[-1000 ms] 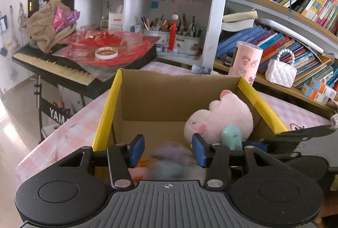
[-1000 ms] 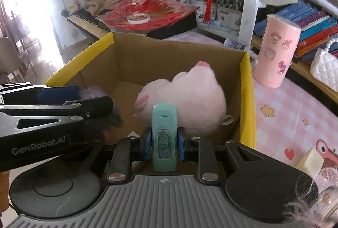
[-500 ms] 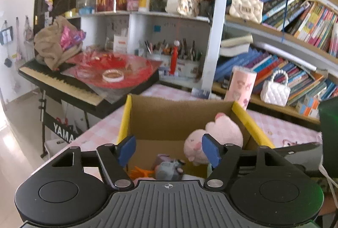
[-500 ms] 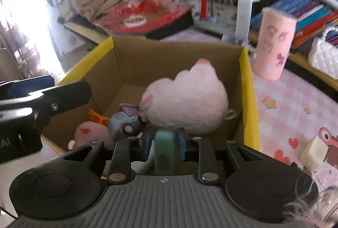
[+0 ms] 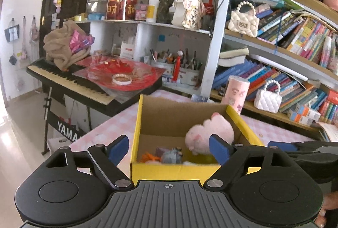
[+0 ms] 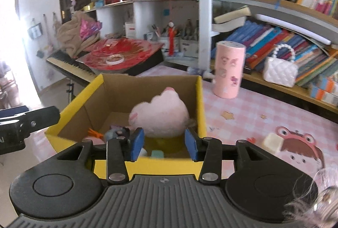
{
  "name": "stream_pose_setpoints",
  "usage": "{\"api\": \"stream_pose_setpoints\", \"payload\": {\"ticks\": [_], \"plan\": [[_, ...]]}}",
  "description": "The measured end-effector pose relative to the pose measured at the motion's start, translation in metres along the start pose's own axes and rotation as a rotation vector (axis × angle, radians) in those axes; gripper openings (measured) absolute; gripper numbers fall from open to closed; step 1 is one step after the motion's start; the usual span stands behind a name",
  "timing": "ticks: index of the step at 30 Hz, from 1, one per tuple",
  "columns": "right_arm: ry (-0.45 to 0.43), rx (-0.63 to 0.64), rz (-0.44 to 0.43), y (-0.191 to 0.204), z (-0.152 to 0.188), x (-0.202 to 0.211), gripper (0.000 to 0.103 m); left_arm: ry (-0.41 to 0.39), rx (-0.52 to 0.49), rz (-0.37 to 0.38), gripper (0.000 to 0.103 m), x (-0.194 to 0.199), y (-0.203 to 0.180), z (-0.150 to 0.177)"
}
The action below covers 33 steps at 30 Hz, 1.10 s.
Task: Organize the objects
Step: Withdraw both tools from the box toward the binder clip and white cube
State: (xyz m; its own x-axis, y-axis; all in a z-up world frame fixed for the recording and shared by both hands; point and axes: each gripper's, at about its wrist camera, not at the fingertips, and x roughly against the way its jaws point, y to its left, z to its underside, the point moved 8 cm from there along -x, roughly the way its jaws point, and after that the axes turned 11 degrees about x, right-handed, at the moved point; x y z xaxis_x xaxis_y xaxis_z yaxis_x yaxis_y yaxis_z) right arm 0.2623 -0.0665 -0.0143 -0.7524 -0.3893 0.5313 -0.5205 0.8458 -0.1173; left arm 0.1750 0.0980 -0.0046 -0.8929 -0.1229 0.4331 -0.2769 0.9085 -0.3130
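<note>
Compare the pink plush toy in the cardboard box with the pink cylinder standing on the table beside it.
The pink plush toy is soft, rounded and fuzzy; the pink cylinder is smooth and straight-sided. The plush lies inside the cardboard box among smaller toys; the cylinder stands upright on the checked tablecloth, outside the box. The plush is nearly plain pink; the cylinder carries small printed pictures. Both are pale pink.

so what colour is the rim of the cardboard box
Yellow: the open brown cardboard box has yellow rim edges and outer face, clearest in the right wrist view.
</note>
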Motion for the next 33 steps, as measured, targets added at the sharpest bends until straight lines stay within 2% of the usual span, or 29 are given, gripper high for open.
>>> {"api": "stream_pose_setpoints", "payload": {"ticks": [3,9,14,21,33], "plan": [[0.024,0.002,0.023,0.006,0.016,0.011,0.043,0.033,0.0,0.003,0.086,0.005,0.004,0.012],[0.084,-0.017,0.083,0.023,0.048,0.028,0.054,0.089,-0.027,-0.016,0.089,0.017,0.012,0.036],[0.117,-0.001,0.143,0.034,0.068,0.044,0.071,0.146,-0.049,-0.013,0.09,0.029,0.018,0.054],[0.143,-0.026,0.186,0.045,0.09,0.071,0.078,0.187,-0.084,0.003,0.096,0.049,0.02,0.074],[0.178,-0.099,0.261,0.051,0.126,0.109,0.083,0.242,-0.133,0.047,0.097,0.073,0.018,0.096]]}}
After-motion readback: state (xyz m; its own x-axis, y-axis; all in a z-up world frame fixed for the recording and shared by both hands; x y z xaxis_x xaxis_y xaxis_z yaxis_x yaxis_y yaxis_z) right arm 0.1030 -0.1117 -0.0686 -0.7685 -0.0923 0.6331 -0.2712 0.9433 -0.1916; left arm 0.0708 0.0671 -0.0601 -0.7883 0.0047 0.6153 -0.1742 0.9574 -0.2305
